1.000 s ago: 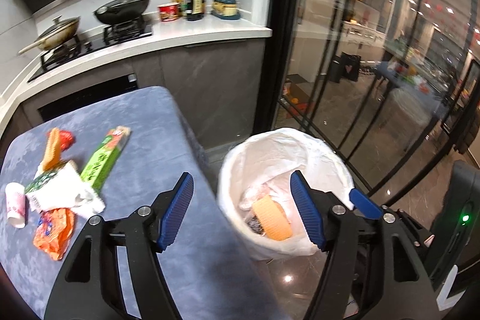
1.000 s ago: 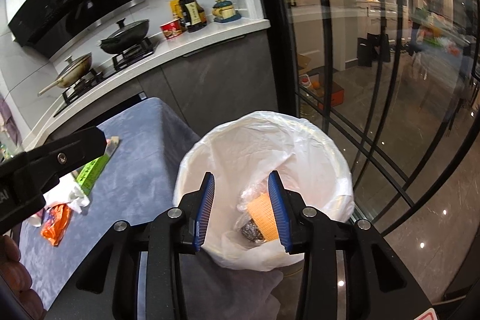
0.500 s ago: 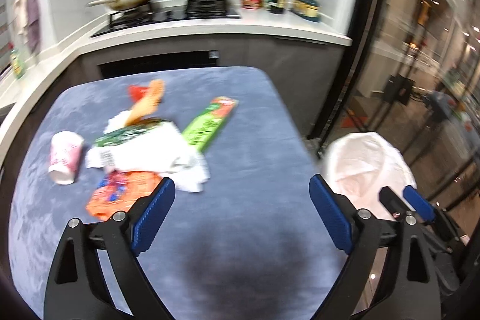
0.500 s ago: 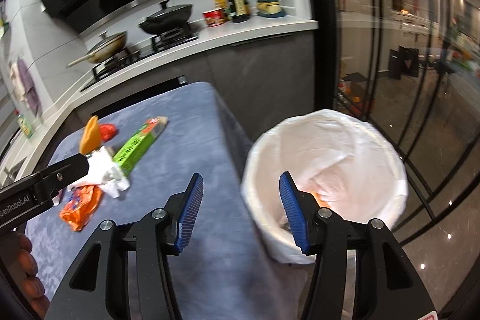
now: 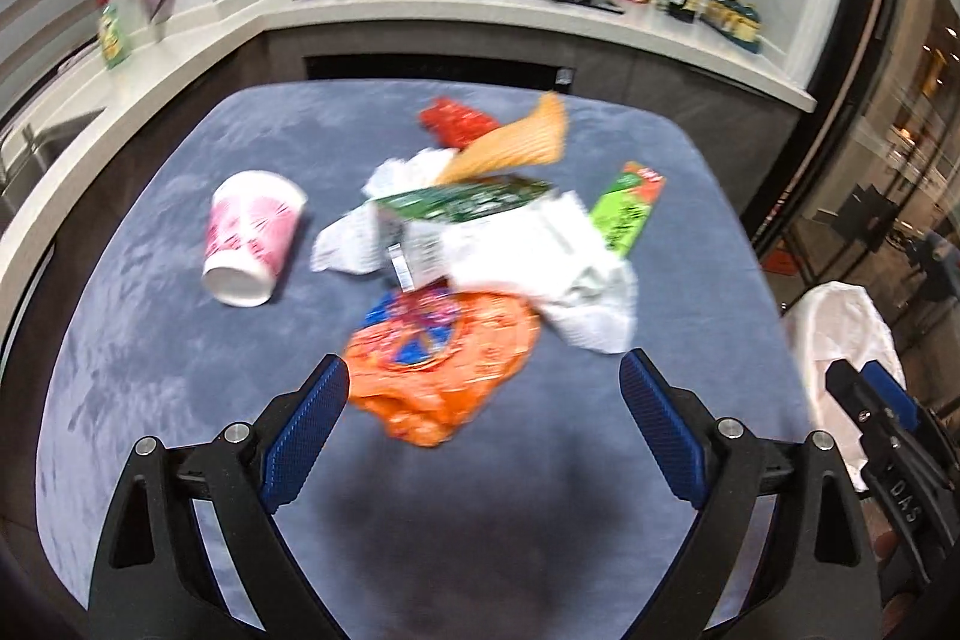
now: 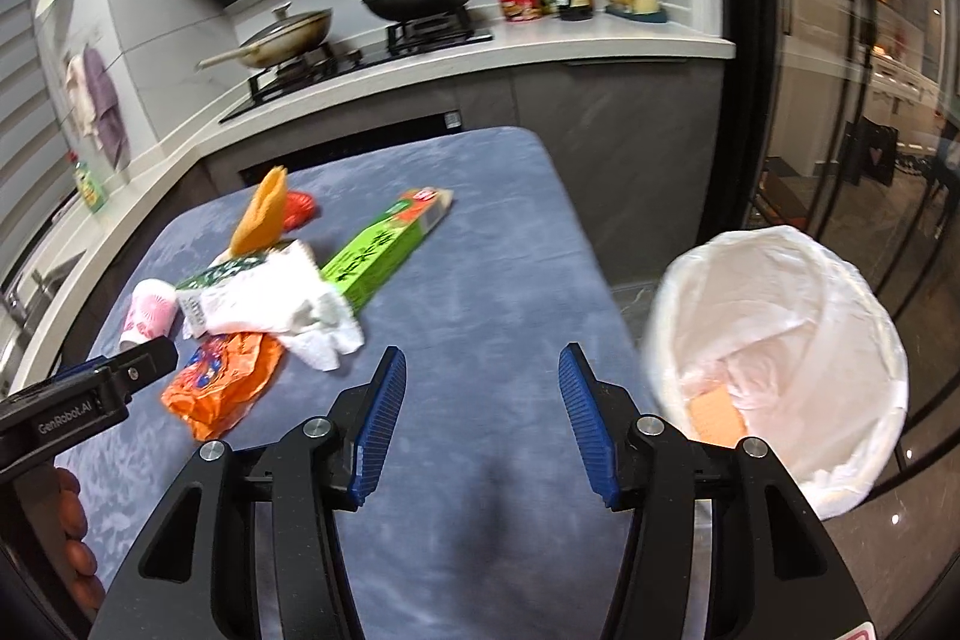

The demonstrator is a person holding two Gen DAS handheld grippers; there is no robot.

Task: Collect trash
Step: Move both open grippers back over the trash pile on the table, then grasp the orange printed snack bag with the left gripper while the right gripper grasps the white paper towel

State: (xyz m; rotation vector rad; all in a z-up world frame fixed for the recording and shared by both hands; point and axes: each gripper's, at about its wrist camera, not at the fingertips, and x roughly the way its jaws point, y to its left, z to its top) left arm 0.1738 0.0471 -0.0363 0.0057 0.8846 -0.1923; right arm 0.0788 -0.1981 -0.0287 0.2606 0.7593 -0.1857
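Wrapper (image 5: 441,364), orange and crinkly, lies just ahead of the left gripper (image 5: 485,415), jaws just opened wide, empty; right gripper (image 6: 480,418) half-open, empty too. Come down square, pinch the middle.

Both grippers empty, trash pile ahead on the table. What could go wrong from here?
1. The orange wrapper lies partly under the white wrapper; the left gripper, its jaws just opened wide, may drag both or snag only a corner.
2. The paper cup lies on its side and may roll if nudged.
3. The bin stands off the table's edge; a light wrapper released early may fall beside it.
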